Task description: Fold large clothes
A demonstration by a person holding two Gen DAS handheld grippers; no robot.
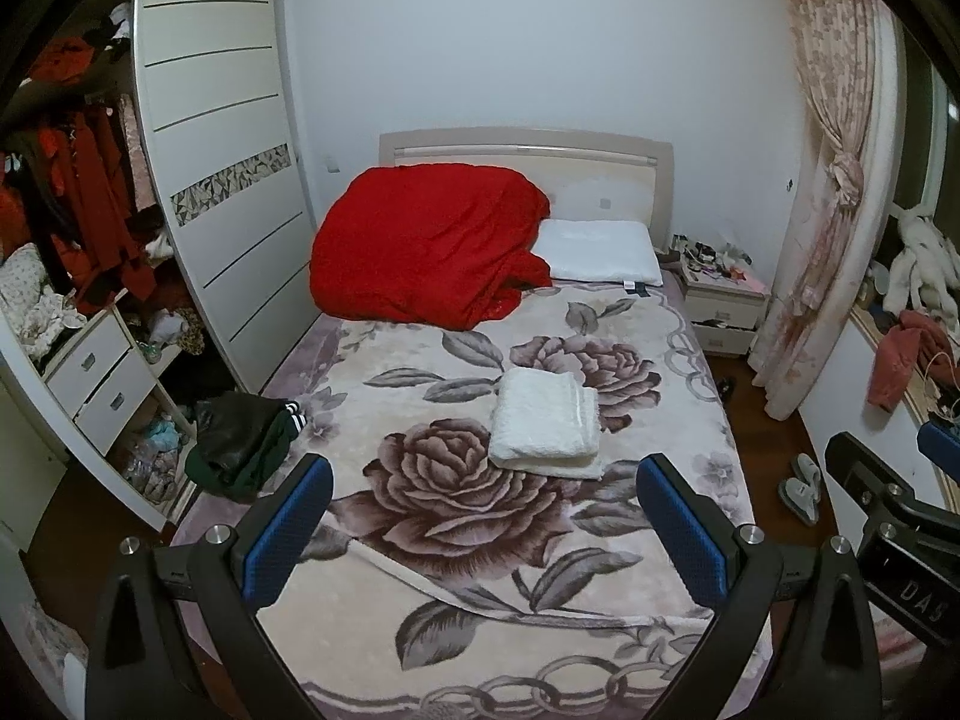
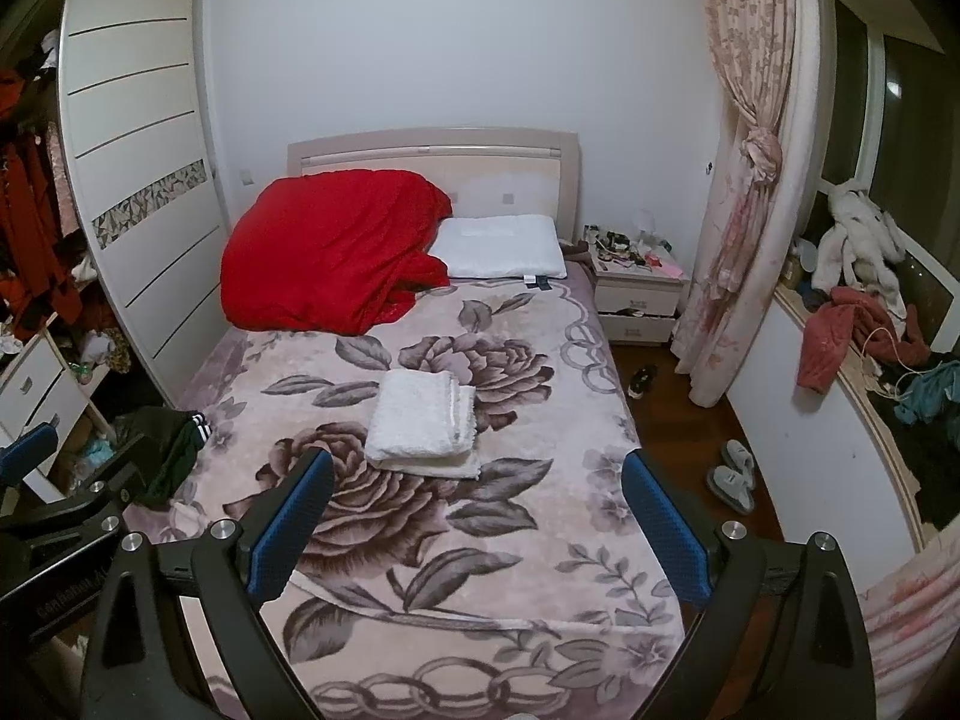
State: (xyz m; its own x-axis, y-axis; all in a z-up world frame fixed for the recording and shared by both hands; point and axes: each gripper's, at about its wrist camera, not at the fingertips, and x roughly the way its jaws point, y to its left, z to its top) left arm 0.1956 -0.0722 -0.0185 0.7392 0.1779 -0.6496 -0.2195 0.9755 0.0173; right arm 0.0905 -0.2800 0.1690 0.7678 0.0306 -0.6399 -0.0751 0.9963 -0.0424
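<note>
A folded white garment (image 1: 545, 423) lies in the middle of the bed (image 1: 690, 420) on a floral blanket; it also shows in the right wrist view (image 2: 423, 423). A dark green and black garment (image 1: 243, 441) lies bunched at the bed's left edge, also seen in the right wrist view (image 2: 165, 450). My left gripper (image 1: 483, 483) is open and empty, held above the foot of the bed. My right gripper (image 2: 477, 477) is open and empty, beside it on the right. Both are well short of the clothes.
A red duvet (image 1: 420, 246) and a white pillow (image 1: 594, 252) lie at the headboard. An open wardrobe (image 1: 204, 180) with drawers stands left. A nightstand (image 2: 639, 294), curtain (image 2: 744, 180), slippers (image 2: 735, 474) and a cluttered window ledge (image 2: 864, 330) are on the right.
</note>
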